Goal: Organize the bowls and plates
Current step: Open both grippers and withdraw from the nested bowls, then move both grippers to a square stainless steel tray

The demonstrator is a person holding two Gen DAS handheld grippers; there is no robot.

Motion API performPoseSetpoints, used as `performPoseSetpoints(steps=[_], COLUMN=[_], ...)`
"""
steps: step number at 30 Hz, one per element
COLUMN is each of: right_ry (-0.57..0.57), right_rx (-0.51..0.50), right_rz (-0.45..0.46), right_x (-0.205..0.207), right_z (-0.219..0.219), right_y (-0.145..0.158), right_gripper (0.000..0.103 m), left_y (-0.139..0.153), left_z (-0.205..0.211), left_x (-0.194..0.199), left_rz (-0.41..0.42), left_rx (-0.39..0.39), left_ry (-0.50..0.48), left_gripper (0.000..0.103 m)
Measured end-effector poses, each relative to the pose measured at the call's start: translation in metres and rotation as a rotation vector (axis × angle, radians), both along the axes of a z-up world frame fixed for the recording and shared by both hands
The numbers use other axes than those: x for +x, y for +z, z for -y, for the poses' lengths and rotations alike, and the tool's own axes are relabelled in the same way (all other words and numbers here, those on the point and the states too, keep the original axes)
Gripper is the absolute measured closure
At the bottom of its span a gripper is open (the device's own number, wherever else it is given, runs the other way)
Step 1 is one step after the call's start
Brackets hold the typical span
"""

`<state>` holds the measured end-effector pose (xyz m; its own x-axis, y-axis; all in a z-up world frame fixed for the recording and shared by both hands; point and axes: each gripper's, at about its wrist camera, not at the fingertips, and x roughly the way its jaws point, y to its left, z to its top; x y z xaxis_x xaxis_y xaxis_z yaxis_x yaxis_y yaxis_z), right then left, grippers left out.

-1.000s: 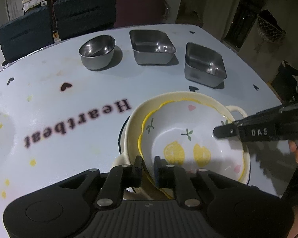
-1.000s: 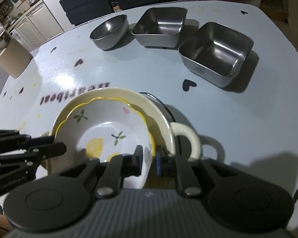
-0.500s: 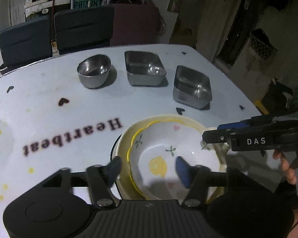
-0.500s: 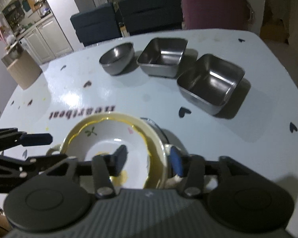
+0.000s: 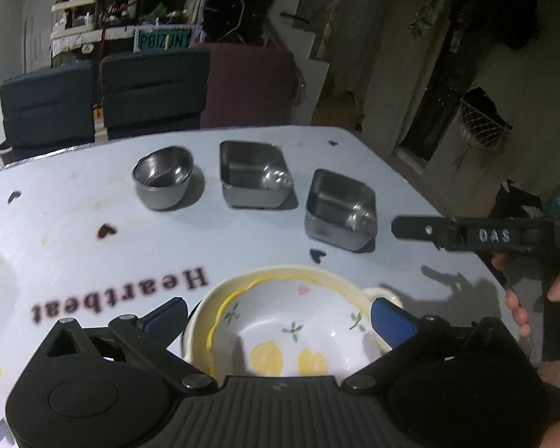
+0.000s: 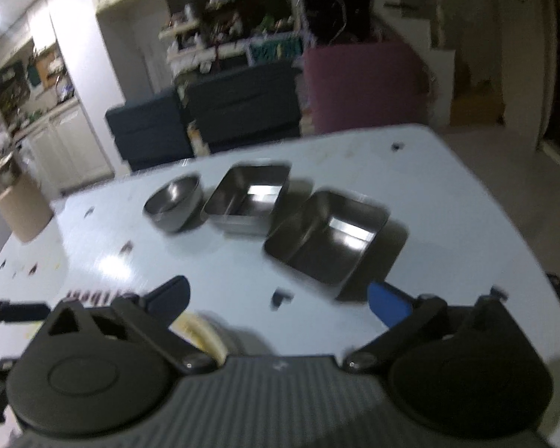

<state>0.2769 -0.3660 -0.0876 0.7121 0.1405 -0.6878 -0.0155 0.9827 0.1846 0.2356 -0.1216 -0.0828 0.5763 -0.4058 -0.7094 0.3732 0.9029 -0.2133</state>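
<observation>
Dim dining rm, pale blue table w/ heart print. Lemon bowl already sits nested in the cream handled dish — that pair looks done. Left gripper is spread wide above it, holding nothing; right gripper likewise agape, empty. Still loose, far side: round steel bowl & two square steel bowls — prob. next to stack.

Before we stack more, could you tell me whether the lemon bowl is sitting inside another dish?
Yes, nested: the lemon bowl sits upright inside the cream dish, whose rim rings it.
</observation>
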Motion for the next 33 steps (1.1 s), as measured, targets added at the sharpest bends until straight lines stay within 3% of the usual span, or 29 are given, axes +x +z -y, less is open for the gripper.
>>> performPoseSetpoints(steps=[5, 13, 19, 23, 26, 33], right_ry=[-0.016, -0.02, -0.042, -0.066, -0.057, -0.051], right_rx=[-0.035, -0.051, 0.012, 0.1, 0.184, 0.248], right_rz=[0.058, 0.109, 0.053, 0.052, 0.042, -0.026], right_x=[0.012, 0.046, 0.085, 0.106, 0.124, 0.153], right_z=[0.013, 0.033, 0.061, 0.079, 0.088, 0.087], right_y=[-0.002, -0.011, -0.023, -0.03, -0.041, -0.069], right_gripper=[0.0, 0.0, 0.001, 0.014, 0.021, 0.043], left_y=[0.001, -0.005, -0.016, -0.026, -0.035, -0.06], left_z=[0.02, 0.059, 0.09, 0.109, 0.118, 0.133], left_x=[0.006, 0.035, 0.054, 0.065, 0.077, 0.103], left_rz=[0.03, 0.012, -0.019, -0.047, -0.084, -0.178], left_rx=[-0.026, -0.099, -0.154, -0.169, -0.184, -0.196], left_ry=[-0.002, 0.019, -0.021, -0.046, -0.053, -0.034], left_gripper=[0.0, 0.0, 0.0, 0.002, 0.013, 0.039])
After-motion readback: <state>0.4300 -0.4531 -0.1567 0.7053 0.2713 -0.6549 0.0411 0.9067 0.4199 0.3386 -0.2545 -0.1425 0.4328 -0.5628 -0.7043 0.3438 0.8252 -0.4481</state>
